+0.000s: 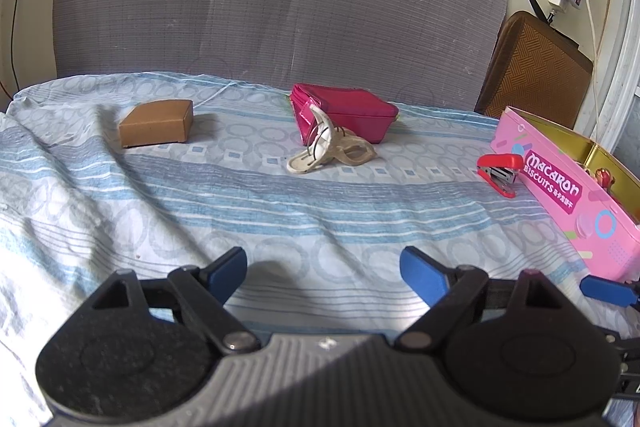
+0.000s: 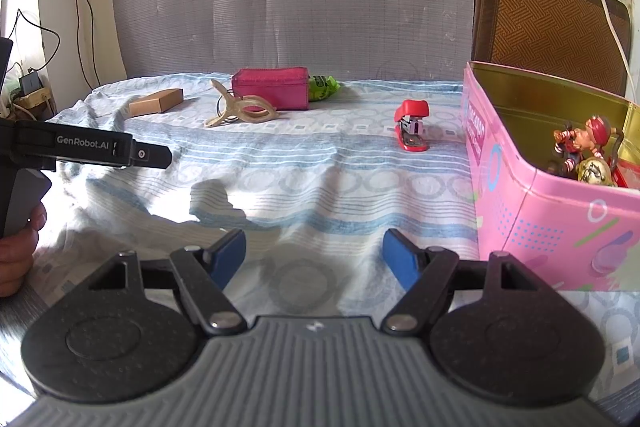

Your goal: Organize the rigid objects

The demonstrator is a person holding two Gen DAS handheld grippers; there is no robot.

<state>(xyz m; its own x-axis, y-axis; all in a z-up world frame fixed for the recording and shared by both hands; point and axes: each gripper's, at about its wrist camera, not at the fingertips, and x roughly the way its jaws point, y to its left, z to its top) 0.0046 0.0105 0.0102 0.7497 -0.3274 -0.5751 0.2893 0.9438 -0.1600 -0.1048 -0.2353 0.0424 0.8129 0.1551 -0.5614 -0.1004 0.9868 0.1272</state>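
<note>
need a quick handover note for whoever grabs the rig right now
Left tool: open, empty, above the bedsheet.
Right tool: open, empty, beside the pink biscuit tin.
Done: figurine toys lie in the tin.
Left on the sheet: red stapler nearest the tin, beige clip touching the magenta pouch, a green packet behind the pouch, brown cardboard box far left.
Suggested: stapler first.

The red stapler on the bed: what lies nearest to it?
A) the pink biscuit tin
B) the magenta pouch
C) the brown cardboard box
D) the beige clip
A: the red stapler lies just beside the pink biscuit tin, while the other things lie farther off to the left on the bed.
</note>
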